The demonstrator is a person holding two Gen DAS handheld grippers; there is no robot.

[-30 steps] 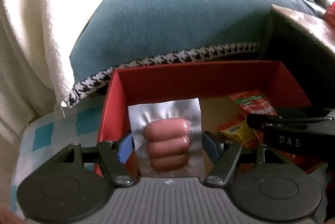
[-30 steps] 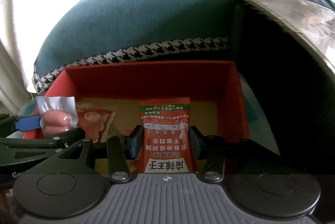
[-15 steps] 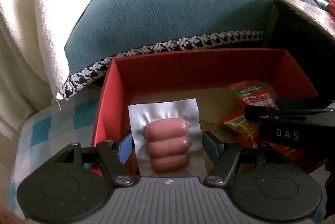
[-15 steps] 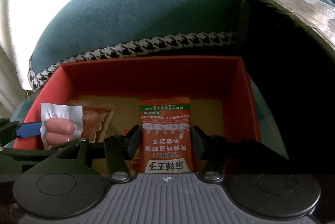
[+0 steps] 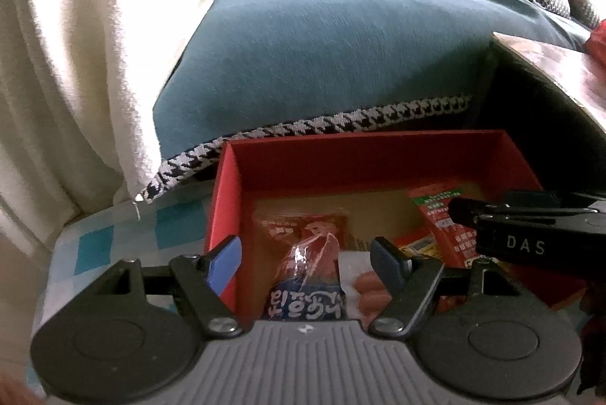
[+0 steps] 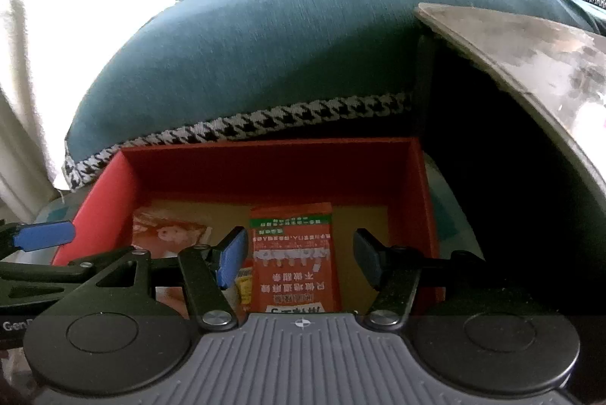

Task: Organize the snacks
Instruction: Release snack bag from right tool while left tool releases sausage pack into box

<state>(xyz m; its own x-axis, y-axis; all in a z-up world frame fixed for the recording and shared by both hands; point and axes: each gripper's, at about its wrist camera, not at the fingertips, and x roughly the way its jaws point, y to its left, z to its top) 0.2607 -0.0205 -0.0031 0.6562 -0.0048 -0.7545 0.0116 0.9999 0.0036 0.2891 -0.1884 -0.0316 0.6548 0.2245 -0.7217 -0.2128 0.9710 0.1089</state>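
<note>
A red box (image 5: 341, 155) (image 6: 265, 158) holds several snack packets. My left gripper (image 5: 306, 261) hangs over its left part, jaws opening, pads touching nothing. Beneath it lie a clear packet with a blue label (image 5: 306, 295) and the silver sausage pack (image 5: 365, 285), half hidden by the right finger. My right gripper (image 6: 299, 257) is over the box's middle, jaws opening. The red packet with a green band (image 6: 293, 261) lies between its fingers with a gap on both sides. An orange packet (image 6: 166, 234) rests at the back left.
The box sits on a blue-and-white checked cloth (image 5: 94, 249). Behind it bulges a teal cushion with houndstooth trim (image 5: 322, 37); a cream blanket (image 5: 75, 45) is on the left. A dark side table with a marbled top (image 6: 530, 45) stands close on the right. A yellow packet (image 5: 416, 249) lies in the box.
Both pairs of jaws have spread. The sausage pack has dropped out of the left gripper into the box. The red packet has come free of the right gripper's pads.
</note>
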